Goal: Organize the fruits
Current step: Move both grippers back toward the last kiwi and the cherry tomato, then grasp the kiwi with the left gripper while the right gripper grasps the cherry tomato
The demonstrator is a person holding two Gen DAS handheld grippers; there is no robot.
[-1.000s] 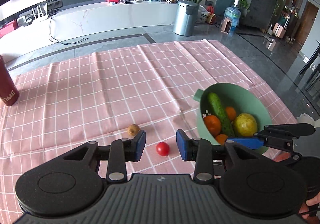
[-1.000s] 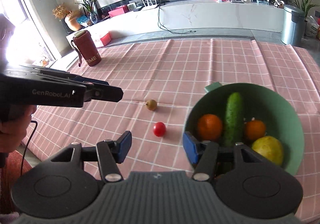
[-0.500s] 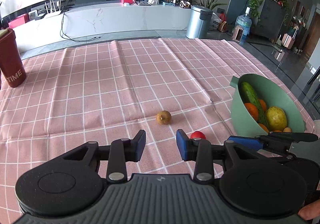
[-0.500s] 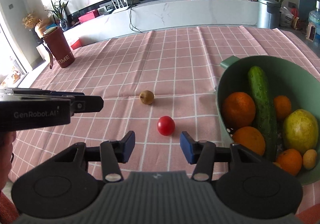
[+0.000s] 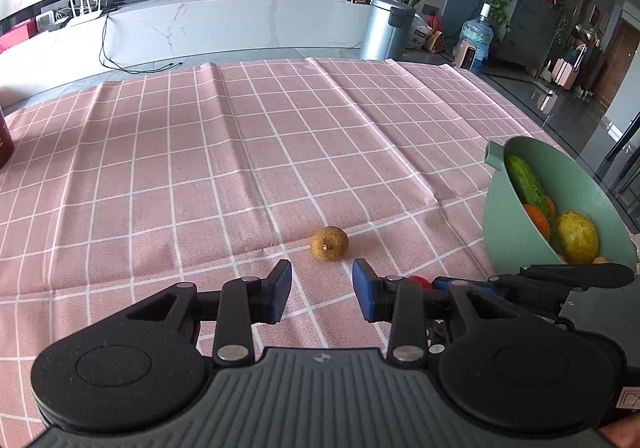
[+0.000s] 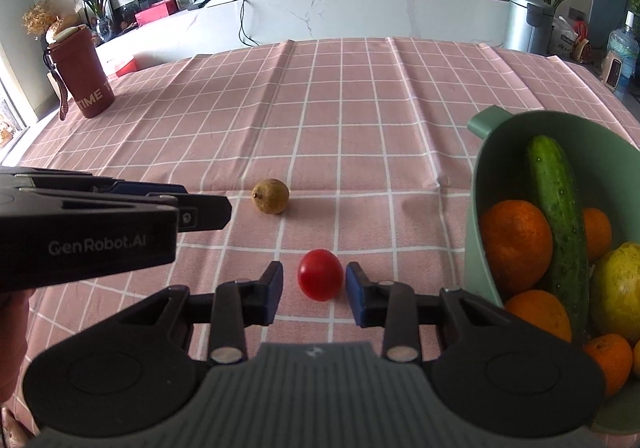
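I judged the red cherry tomato (image 6: 320, 280) to be light, smooth and thin-skinned, apt to roll on the cloth and to burst under a hard squeeze, so I meant to take it across its widest part with a soft pinch. It lay on the pink checked cloth of the table (image 6: 360, 107), just left of the green bowl (image 6: 476, 207), and squarely between the jaws of my right gripper (image 6: 314, 294). Those jaws had just been closing on it; in the right wrist view the right pad looked to be at or nearly at its skin, while a narrow gap showed on the left side, so I counted it as bracketed, not gripped.

The small brownish-yellow fruit (image 5: 329, 243) seemed firmer and rougher, less likely to slip, though round enough to roll away if nudged. It sat on the cloth just ahead of my left gripper (image 5: 322, 290), whose jaws stood partly open and empty, touching nothing.

The bowl already held a cucumber (image 6: 556, 207), oranges (image 6: 516, 244) and a yellow-green fruit (image 6: 618, 288).
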